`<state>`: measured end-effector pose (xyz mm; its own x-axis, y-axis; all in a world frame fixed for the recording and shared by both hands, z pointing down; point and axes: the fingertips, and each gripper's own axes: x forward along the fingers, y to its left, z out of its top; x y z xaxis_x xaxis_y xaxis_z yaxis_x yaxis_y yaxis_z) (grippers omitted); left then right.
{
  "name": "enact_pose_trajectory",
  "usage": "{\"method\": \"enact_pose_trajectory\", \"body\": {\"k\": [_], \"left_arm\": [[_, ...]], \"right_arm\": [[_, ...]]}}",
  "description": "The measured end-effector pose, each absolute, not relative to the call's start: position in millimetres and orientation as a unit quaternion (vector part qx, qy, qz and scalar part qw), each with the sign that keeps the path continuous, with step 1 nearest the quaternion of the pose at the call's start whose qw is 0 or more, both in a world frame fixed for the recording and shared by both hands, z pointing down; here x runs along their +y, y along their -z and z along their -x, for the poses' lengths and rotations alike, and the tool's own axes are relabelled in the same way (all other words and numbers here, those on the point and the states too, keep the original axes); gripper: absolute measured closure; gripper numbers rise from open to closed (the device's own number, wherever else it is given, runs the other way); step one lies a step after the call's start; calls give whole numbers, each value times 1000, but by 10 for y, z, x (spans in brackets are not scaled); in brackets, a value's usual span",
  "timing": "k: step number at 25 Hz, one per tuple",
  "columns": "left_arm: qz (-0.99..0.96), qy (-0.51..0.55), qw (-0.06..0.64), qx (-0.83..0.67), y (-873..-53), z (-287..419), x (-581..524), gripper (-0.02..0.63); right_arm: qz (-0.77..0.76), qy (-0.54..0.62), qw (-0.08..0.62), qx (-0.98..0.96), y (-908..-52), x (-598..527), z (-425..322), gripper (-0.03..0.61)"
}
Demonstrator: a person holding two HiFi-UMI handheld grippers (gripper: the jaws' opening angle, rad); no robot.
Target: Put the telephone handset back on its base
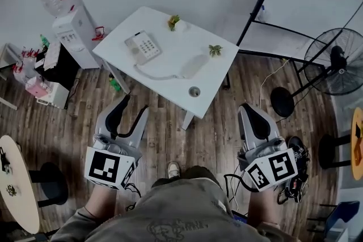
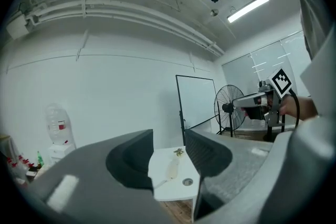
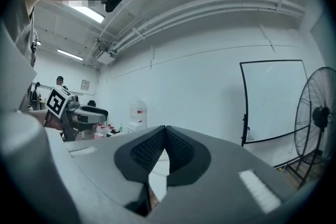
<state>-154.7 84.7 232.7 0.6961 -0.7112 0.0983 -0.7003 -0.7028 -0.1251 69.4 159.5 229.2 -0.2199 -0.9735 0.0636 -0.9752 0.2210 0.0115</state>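
Grey clothing of the person (image 1: pixel 170 215) fills the bottom of the head view, with one shoe (image 1: pixel 173 169) on the wooden floor just ahead of it. Left tongs (image 1: pixel 135 105): released, jaws standing apart, nothing gripped; only the distant table shows through the gap. Right tongs (image 1: pixel 247 111): clenched, the ribbed pads meeting at their tips, with nothing held. Both hang over the floor, well short of the white table (image 1: pixel 218 81).

Ahead of the tongs and between their two lines lies the handset (image 1: pixel 193 66), flat on the tabletop and off its cradle. The telephone base (image 1: pixel 143 45) sits farther ahead, in line with the left tongs and apart from the handset. A cord (image 1: pixel 154 75) runs along the tabletop between them. A small plant (image 1: pixel 215 50) stands just beyond the handset, and a second plant (image 1: pixel 173 22) stands beyond the base. A round hole (image 1: pixel 194 91) marks the near edge. A floor fan (image 1: pixel 334 62) stands far out past the right tongs.

Judged hazards:
- **Closed jaws:** the right tongs must part before they can take anything.
- **Slipping:** the handset looks smooth and rounded, so an off-centre pinch could let it twist or drop.
- **Cord:** if it tightens during the lift, it may drag the light base across the table.
- **Plant:** an overreach could topple the near plant.
- **Seating:** a handset set down askew would sit off the cradle.
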Motion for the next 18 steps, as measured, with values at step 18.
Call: {"method": "enact_pose_trajectory", "body": {"k": [18], "left_arm": [[921,104,17,375,-2673,968,-527,420]], "right_arm": [[-614,-78,13,-786,-2650,218,-1254,549]]}}
